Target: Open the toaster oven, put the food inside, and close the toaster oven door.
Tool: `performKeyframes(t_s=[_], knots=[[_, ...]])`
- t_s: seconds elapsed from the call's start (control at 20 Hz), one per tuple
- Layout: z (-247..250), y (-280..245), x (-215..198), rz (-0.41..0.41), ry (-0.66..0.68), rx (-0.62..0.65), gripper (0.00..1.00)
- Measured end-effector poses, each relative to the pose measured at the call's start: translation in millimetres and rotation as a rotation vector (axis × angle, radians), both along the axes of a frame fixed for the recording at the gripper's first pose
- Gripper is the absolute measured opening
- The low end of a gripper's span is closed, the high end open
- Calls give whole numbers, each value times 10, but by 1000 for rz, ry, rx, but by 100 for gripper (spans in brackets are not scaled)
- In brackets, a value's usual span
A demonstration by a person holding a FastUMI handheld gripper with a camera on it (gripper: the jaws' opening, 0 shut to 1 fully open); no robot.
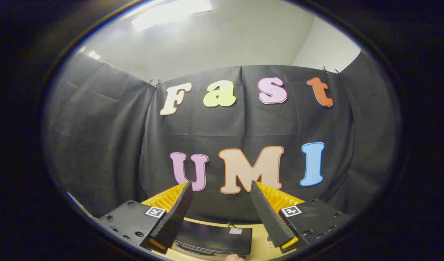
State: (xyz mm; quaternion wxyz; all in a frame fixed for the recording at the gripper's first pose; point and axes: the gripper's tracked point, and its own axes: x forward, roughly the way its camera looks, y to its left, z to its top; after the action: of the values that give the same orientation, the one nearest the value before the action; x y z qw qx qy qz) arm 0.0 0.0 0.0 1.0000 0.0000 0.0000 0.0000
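My gripper (pixel 220 186) is held high and stands open, with nothing between its fingers (pixel 175 214). It points at the black cloth wall of the booth. Far below, between the finger bases, lies the dark top of the toaster oven (pixel 214 237) on a pale wooden table (pixel 258 235). The oven's door and front are hidden from this angle. A bit of a person's hand (pixel 233 257) shows just in front of the oven.
The black cloth wall (pixel 99 145) closes the booth ahead and to both sides. Above it runs a pale ceiling with a bright light panel (pixel 171 12).
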Motion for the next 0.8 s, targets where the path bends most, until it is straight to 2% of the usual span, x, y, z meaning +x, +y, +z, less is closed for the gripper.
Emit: performKeyframes(t_s=[0.65, 0.8], knots=[[-527, 114, 175, 8, 95, -26, 100], [-843, 165, 229, 24, 156, -22, 100]])
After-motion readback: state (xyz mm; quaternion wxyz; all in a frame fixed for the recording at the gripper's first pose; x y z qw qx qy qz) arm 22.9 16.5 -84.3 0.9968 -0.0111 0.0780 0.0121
